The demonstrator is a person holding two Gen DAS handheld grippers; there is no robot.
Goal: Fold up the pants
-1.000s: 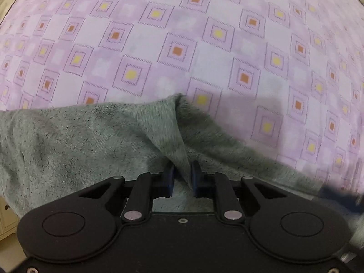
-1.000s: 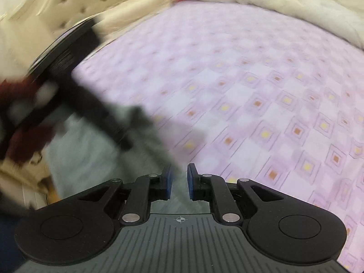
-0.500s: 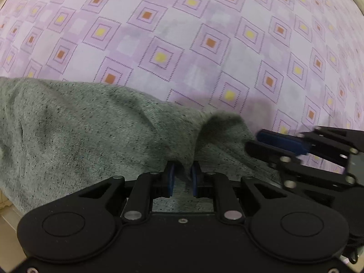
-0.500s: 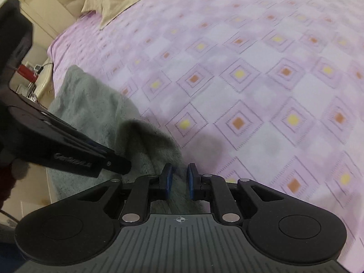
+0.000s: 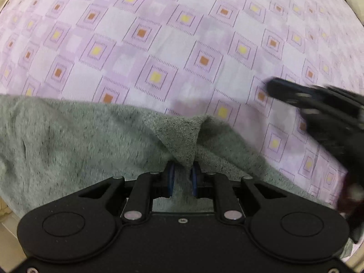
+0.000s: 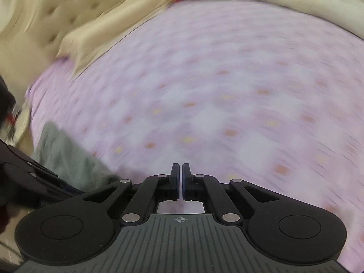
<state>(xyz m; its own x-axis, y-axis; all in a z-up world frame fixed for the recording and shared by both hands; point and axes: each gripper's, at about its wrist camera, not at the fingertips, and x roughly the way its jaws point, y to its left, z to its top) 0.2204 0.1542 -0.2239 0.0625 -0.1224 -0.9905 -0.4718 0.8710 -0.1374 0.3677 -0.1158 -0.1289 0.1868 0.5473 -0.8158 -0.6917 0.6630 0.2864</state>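
Left gripper [image 5: 182, 177] pinches your grey pants [image 5: 79, 141] on the bed [image 5: 159, 45]; right gripper [image 6: 181, 179] pressed together, empty. Folding barely begun.

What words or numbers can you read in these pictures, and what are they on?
There are no words or numbers to read.
The right gripper carries only a small crosshair sign on its ribbed grey body, no letters.
The left gripper, the grey pants and the purple bedsheet show none; the sheet has only square patterns.
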